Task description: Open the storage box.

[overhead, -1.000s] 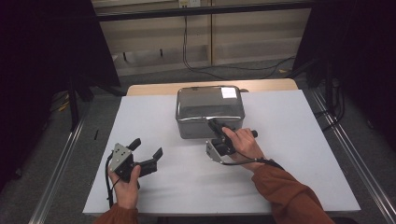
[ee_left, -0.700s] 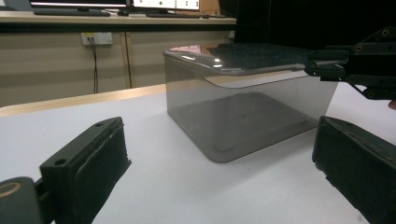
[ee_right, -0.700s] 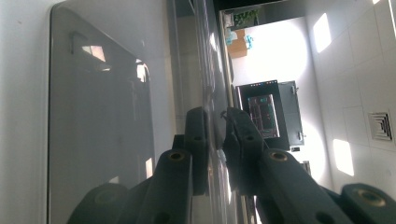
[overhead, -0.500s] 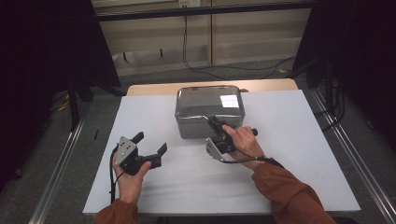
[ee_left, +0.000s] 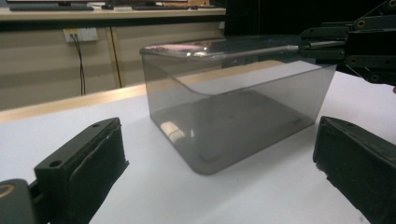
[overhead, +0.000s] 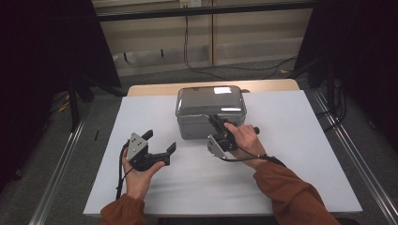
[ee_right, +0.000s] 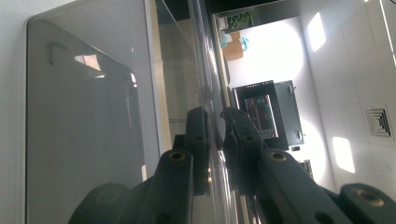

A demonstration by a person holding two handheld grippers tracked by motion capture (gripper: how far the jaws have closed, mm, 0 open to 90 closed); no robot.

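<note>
A smoky grey see-through plastic box (overhead: 211, 101) stands at the back middle of the white table (overhead: 291, 140). My right gripper (overhead: 214, 120) is shut on the box's near rim; in the right gripper view its jaws (ee_right: 217, 126) pinch the thin clear wall. The left gripper view has that gripper (ee_left: 345, 44) clamped on the rim at the box's (ee_left: 233, 116) upper right. My left gripper (overhead: 161, 140) is held above the table, left of the box and pointing at it. Its jaws (ee_left: 217, 140) have just been opening and stand wide with nothing between them.
Metal rails (overhead: 61, 168) run along both sides of the table. Beyond the far edge are a floor with cables (overhead: 202, 65) and a low wall. Dark curtains hang at left and right. Bare tabletop lies on the left, the right and the front.
My left hand has carried its gripper right and a little forward, nearer the box. The right gripper has stayed on the rim.
</note>
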